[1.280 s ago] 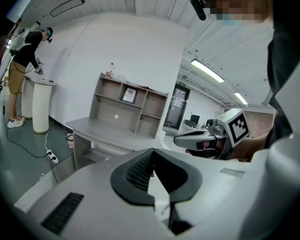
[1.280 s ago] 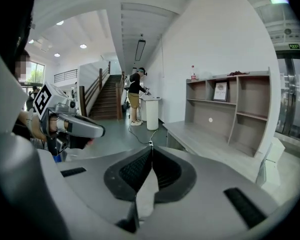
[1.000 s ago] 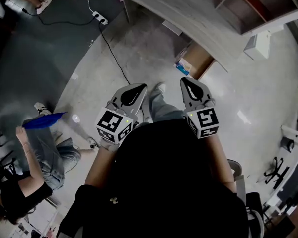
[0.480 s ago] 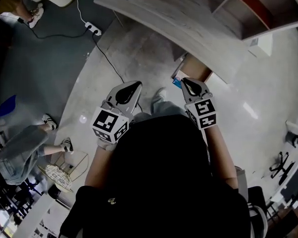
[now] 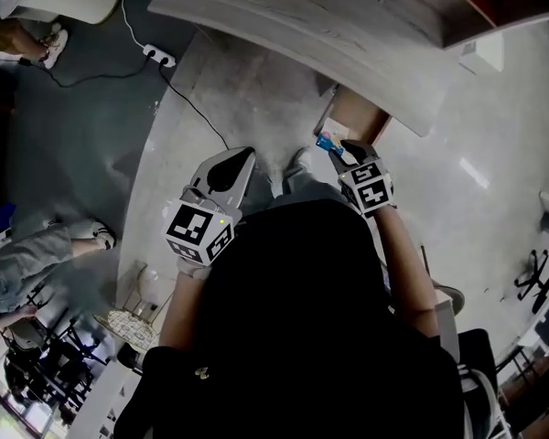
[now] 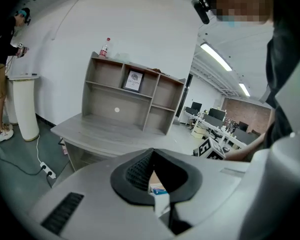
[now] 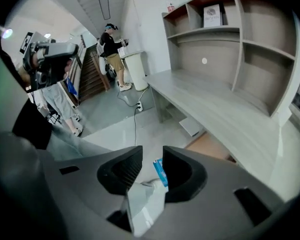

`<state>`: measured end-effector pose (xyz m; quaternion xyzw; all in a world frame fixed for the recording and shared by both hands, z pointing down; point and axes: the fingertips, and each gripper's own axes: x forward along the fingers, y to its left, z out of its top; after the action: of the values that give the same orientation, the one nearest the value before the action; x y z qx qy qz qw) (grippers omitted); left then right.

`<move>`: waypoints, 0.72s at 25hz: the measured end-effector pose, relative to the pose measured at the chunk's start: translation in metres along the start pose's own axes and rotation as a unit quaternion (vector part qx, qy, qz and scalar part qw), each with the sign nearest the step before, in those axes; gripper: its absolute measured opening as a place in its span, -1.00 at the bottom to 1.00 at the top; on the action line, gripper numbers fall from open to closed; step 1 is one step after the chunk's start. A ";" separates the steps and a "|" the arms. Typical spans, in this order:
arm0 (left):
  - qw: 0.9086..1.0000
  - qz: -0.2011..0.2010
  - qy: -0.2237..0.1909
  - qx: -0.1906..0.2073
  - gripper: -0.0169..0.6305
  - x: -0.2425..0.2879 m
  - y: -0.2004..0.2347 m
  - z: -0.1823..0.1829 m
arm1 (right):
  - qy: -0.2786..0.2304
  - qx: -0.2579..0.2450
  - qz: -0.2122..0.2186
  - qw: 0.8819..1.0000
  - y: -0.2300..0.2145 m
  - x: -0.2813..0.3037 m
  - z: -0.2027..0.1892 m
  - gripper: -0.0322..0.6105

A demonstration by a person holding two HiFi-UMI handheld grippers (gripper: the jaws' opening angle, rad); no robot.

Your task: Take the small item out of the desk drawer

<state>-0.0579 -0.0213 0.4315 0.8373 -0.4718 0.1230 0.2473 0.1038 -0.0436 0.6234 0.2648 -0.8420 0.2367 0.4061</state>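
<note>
At the open drawer [image 5: 364, 115] under the desk [image 5: 284, 26]: step in hand is the reach, no grasp yet

Right gripper [image 5: 351, 150] is out front, tips just short of the drawer's near corner. Its jaws are opening, with a middling gap now and pads on nothing. Its own view shows the item [image 5: 328, 143] through that gap, but beyond the tips, not between the pads

Left gripper [image 5: 232, 166] hangs back on the person's left, well apart from the drawer. Its jaws are together with tips touching, and it holds nothing

Item is small, blue and slab-like, and sits at the drawer's near-left corner as the head view has it, close to the drawer wall. Can't tell if it lies flat or leans on that wall

Orientation: in the right gripper view its long axis runs roughly along the gripper's line of sight, skewed a little to the right. A short end faces the gripper. Can't tell which end is the front, it's too small to read

Judgement on the next move:
- carry the right gripper forward and down until the pads straddle the item's narrow width
- the jaws close across the view, so they already line up across the short side and little or no twist should be needed
- let the gap finish widening before going in
- one jaw has to fit between item and drawer wall, which looks like the tight spot
- then close and lift straight up clear of the wall

Left gripper has no job here unless the drawer needs steadying
</note>
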 end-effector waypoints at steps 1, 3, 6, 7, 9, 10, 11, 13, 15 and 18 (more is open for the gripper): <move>1.000 -0.003 0.004 0.003 -0.92 0.001 0.001 0.001 | 0.008 0.003 -0.004 1.000 -0.002 0.005 -0.007 -0.52; 1.000 -0.010 0.012 0.009 -0.92 0.003 0.004 0.002 | 0.028 0.002 -0.015 0.999 -0.005 0.016 -0.020 -0.50; 0.999 -0.019 0.025 0.016 -0.92 0.005 0.012 0.005 | 0.055 0.002 -0.030 0.998 -0.009 0.032 -0.035 -0.43; 0.999 -0.021 0.030 0.019 -0.92 0.005 0.015 0.005 | 0.062 0.006 -0.036 0.997 -0.011 0.037 -0.039 -0.42; 0.999 -0.024 0.038 0.022 -0.92 0.002 0.021 0.005 | 0.077 0.017 -0.044 0.996 -0.013 0.047 -0.048 -0.35; 0.999 -0.024 0.041 0.022 -0.92 -0.001 0.025 0.005 | 0.084 0.023 -0.047 0.995 -0.013 0.052 -0.052 -0.32; 0.999 -0.023 0.043 0.022 -0.92 -0.003 0.029 0.005 | 0.091 0.027 -0.050 0.994 -0.014 0.058 -0.056 -0.30; 0.998 -0.021 0.047 0.021 -0.92 -0.006 0.038 0.004 | 0.107 0.025 -0.059 0.992 -0.016 0.069 -0.063 -0.25; 0.998 -0.018 0.051 0.021 -0.92 -0.009 0.046 0.002 | 0.124 0.012 -0.068 0.990 -0.019 0.080 -0.067 -0.23; 0.998 -0.013 0.057 0.020 -0.92 -0.013 0.054 -0.002 | 0.147 -0.004 -0.083 0.986 -0.022 0.094 -0.075 -0.19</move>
<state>-0.1111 -0.0342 0.4435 0.8397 -0.4436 0.1768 0.2587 0.1101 -0.0382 0.7448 0.2939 -0.7491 0.2353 0.5450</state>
